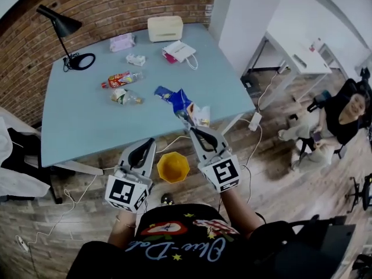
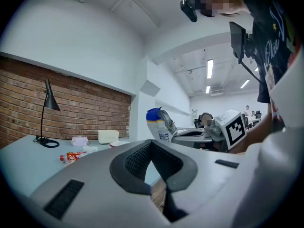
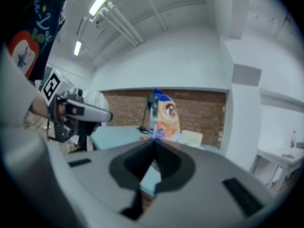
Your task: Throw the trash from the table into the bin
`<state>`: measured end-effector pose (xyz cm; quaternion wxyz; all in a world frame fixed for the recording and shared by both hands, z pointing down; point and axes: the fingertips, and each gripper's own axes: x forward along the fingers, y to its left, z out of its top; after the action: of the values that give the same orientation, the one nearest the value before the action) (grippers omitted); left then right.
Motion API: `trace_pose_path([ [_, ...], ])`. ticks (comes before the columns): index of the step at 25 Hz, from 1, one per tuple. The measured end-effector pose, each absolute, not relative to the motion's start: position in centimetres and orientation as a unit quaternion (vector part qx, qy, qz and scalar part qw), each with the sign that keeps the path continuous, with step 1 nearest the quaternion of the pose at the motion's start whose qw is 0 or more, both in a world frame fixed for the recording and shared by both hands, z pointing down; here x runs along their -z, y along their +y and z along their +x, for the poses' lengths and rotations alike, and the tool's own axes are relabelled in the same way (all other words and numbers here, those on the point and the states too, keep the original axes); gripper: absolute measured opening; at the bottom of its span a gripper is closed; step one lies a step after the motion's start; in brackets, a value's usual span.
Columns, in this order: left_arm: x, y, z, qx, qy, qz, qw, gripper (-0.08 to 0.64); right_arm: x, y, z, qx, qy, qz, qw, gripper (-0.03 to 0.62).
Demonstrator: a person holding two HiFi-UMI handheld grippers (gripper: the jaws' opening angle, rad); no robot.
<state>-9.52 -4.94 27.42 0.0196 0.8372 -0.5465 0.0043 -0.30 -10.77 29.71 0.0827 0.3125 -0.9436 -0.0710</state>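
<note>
The left tongs [image 1: 150, 142] are hovering clenched and empty over the floor, the yellow bin [image 1: 159, 167] is standing between both tongs, and the right tongs [image 1: 187, 121] are grasping a blue snack bag [image 1: 181, 100] at the worktop's [image 1: 87, 124] near edge.

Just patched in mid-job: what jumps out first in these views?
The right gripper is shut on a blue snack bag, held over the table's near edge. A yellow bin stands on the floor just below it. Farther back on the table, a red bottle and a crumpled wrapper lie waiting.
</note>
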Motion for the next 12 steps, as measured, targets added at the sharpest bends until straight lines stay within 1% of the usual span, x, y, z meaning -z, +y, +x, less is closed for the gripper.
trace_pose_path([
  [6,-26.8,-4.3,-7.0,0.003,-0.560,0.828,0.015,0.008,-28.4,-9.5,2.2,0.074,-0.949,0.296,0.073,0.006],
  [12,-26.4,-3.1,-2.3,-0.005,-0.544,0.839,-0.001,0.008,-26.9,-8.0,5.9,0.076,-0.952,0.293,0.047,0.006],
])
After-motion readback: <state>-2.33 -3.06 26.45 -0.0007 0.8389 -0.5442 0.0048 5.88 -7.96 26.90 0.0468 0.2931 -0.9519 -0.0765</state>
